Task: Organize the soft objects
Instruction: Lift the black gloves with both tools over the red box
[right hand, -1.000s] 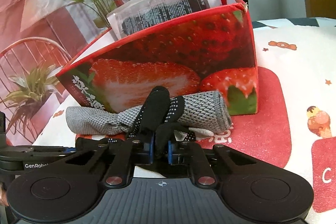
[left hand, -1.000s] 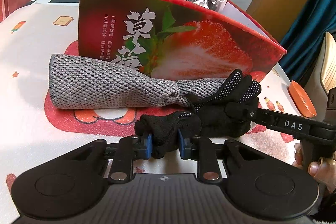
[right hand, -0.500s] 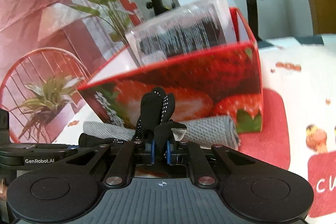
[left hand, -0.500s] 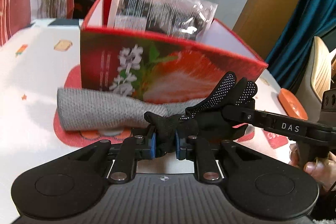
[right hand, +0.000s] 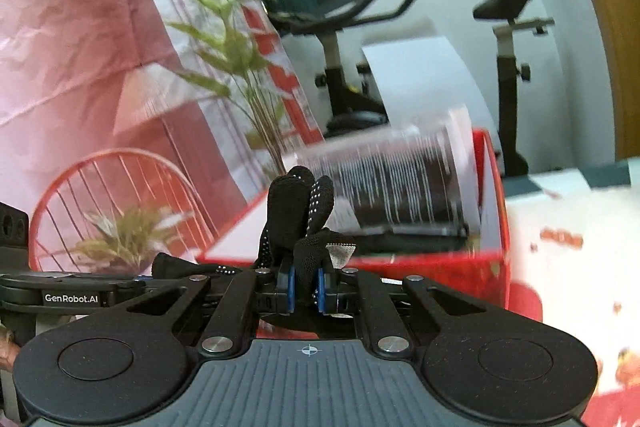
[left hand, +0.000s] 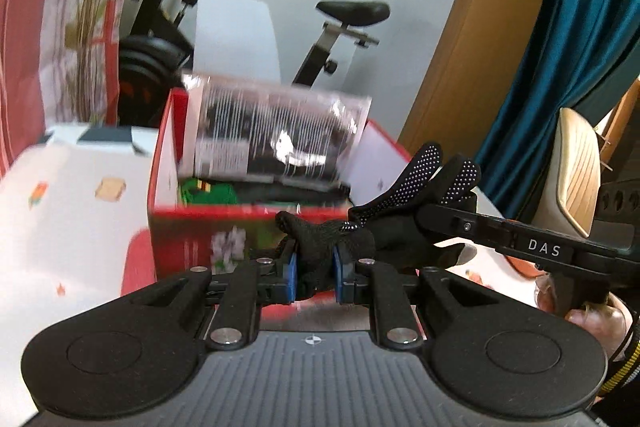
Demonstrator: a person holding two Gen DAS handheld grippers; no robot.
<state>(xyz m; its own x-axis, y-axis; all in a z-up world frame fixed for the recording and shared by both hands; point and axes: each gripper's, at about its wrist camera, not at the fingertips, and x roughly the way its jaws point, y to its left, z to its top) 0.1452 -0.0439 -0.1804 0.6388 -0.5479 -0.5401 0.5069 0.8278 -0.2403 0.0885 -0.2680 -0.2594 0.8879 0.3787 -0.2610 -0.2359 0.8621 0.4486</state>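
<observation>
A black glove with white grip dots (left hand: 404,203) hangs between both grippers, above the front rim of the red strawberry box (left hand: 256,217). My left gripper (left hand: 314,273) is shut on the glove's cuff end. My right gripper (right hand: 306,287) is shut on the finger end (right hand: 296,211), which stands upright. The right gripper's arm also shows in the left wrist view (left hand: 520,243). The box (right hand: 492,195) holds a clear plastic packet (left hand: 276,135) and a green item (left hand: 208,193). The grey cloth is out of view.
The box stands on a white tablecloth with red prints (left hand: 72,227). An exercise bike (left hand: 344,23) stands behind the table. A wooden door, blue curtain (left hand: 560,47) and a beige chair (left hand: 576,167) are at the right. An orange dish is mostly hidden.
Both grippers have lifted the glove off the table to the level of the box rim. The grey cloth has dropped out of view below.
</observation>
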